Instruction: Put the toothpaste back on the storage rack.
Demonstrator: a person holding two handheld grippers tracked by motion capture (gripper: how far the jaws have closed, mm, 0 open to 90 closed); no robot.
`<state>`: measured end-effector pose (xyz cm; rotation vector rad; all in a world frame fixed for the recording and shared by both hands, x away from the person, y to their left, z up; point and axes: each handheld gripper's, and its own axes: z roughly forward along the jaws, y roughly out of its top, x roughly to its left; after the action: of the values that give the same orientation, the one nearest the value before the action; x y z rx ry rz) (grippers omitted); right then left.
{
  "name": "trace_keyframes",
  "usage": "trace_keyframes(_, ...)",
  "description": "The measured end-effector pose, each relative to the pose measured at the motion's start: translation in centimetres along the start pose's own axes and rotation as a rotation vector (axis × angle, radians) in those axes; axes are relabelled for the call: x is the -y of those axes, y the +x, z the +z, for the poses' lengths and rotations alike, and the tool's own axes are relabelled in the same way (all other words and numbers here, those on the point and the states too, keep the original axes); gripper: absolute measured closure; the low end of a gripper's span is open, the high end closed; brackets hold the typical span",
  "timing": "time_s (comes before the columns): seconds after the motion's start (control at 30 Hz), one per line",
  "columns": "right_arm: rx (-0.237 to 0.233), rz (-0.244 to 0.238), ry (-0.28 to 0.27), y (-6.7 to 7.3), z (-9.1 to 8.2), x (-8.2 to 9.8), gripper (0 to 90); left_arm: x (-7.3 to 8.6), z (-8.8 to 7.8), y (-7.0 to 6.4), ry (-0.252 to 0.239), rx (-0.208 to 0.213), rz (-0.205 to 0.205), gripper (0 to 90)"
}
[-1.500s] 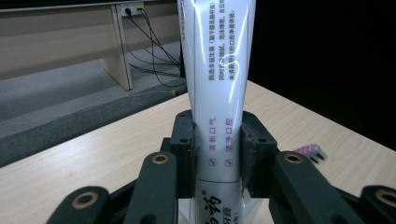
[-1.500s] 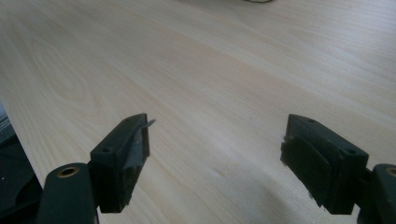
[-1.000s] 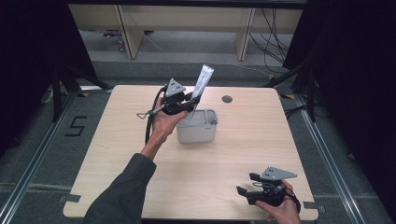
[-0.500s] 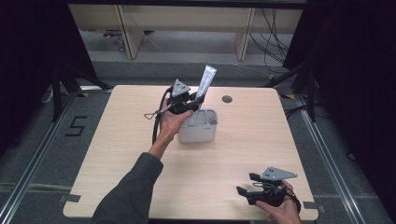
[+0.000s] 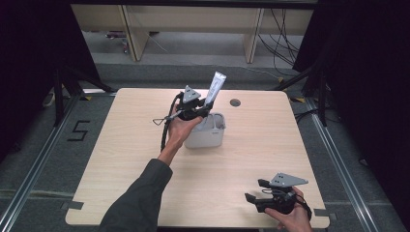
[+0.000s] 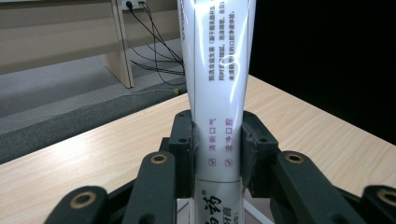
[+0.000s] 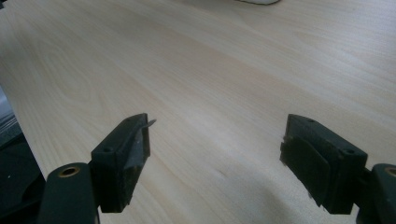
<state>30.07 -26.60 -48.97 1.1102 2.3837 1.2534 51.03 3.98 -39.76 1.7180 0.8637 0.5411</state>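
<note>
A white toothpaste tube (image 5: 216, 86) (image 6: 218, 84) with printed text stands tilted, its flat crimped end pointing up. My left gripper (image 5: 202, 107) (image 6: 217, 140) is shut on the tube's lower part, both pads pressing its sides, right above a grey open box (image 5: 208, 137) in the middle of the table. My right gripper (image 5: 255, 195) (image 7: 217, 144) rests low near the table's front right corner, open, with bare wood between its jaws.
The light wooden table (image 5: 121, 159) has a round cable hole (image 5: 235, 102) behind the box. A black cable (image 5: 167, 130) trails from the left gripper. Wooden furniture legs (image 5: 129, 29) and floor cables (image 5: 280, 34) lie beyond the far edge.
The left hand has carried the tube a little down and right, closer over the grey box. The right gripper has kept still.
</note>
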Motion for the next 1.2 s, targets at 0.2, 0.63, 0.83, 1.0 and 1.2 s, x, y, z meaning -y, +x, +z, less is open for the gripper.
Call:
trace_keyframes(0.2, -0.010, 0.005, -0.007, 0.1, 0.1, 0.1, 24.2, 0.9, 0.3, 0.2, 0.010, -0.008, -0.010, 69.3)
trace_keyframes(0.63, -0.015, 0.004, -0.001, 0.1, 0.2, 0.1, 24.3, 2.5, 0.0, 0.8, 0.063, -0.023, 0.000, 68.5)
trace_keyframes(0.83, -0.015, 0.003, 0.001, 0.1, 0.2, 0.1, 24.4, 2.9, -0.2, 0.9, 0.088, -0.025, 0.011, 67.9)
trace_keyframes(1.0, -0.016, 0.003, 0.001, 0.1, 0.2, 0.1, 24.5, 3.3, -0.4, 1.1, 0.120, -0.039, 0.042, 66.0)
trace_keyframes(1.2, -0.009, -0.003, 0.003, 0.1, 0.2, 0.1, 24.5, 3.3, -0.7, 0.9, 0.138, -0.042, 0.080, 64.9)
